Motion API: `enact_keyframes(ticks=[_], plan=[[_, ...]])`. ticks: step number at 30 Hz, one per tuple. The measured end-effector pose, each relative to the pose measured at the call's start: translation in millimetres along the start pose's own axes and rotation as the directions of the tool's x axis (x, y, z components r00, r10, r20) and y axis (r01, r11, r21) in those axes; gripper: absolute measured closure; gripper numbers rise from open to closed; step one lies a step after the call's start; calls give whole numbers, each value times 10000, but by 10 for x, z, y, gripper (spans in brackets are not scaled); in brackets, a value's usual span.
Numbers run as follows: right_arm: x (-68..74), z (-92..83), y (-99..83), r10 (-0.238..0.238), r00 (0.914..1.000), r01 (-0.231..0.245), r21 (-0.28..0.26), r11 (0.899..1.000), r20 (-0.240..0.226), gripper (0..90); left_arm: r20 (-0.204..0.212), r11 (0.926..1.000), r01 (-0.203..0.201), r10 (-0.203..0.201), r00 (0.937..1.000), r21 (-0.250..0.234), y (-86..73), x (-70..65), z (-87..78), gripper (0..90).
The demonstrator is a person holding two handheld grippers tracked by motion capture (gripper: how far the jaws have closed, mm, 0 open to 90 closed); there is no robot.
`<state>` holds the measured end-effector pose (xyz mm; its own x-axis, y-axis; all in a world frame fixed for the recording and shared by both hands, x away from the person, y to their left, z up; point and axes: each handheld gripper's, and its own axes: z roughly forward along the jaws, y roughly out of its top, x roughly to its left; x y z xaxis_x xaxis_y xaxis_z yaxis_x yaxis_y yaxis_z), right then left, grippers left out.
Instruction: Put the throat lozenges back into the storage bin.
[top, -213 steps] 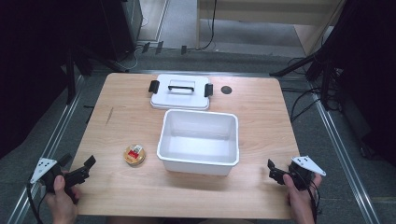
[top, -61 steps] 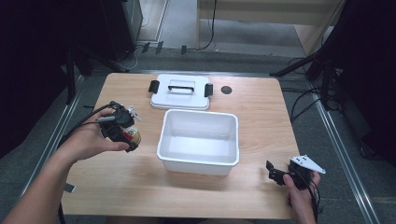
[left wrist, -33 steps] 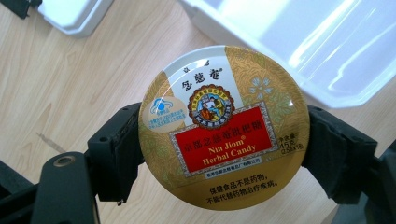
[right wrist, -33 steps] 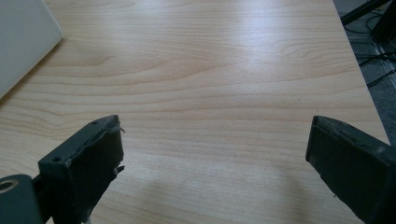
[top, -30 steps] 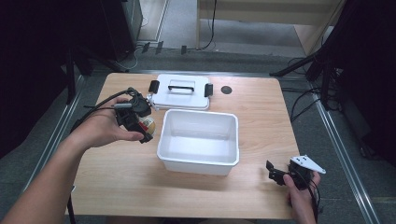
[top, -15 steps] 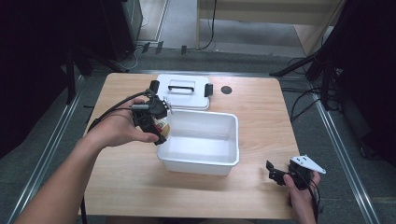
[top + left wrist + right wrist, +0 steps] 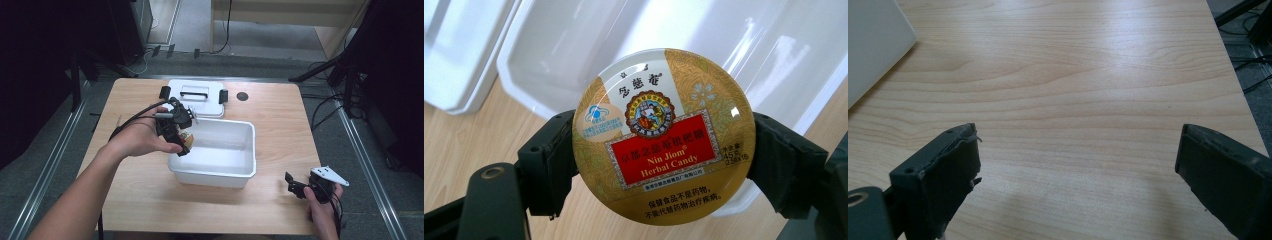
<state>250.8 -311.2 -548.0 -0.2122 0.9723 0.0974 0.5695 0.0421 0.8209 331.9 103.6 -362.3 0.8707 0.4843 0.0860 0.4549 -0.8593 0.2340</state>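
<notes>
Your left gripper grips the tin by its rim just over the bin's near wall; release early and it drops outside.

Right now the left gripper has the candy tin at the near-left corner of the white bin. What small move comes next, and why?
Probably carry the left gripper a little further in over the white bin, then open. The Nin Jiom Herbal Candy tin is clamped edge to edge between both jaws and hangs over the bin's rim, part above bare table. Released here, it could catch the rim.
</notes>
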Motion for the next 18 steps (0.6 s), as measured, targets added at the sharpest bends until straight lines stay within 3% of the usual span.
enact_keyframes(ticks=[9, 18], plan=[[-2, 2, 1, -8, 10000, 8, 14, 10000, -36, 43, 82, 9996, -289, 288, 9996, 71, 104, -23, 131, 215], [-2, 4, 2, -19, 10000, 19, 29, 10000, -53, 43, 237, 9992, -340, 335, 9992, 203, 104, -7, 291, 215]])
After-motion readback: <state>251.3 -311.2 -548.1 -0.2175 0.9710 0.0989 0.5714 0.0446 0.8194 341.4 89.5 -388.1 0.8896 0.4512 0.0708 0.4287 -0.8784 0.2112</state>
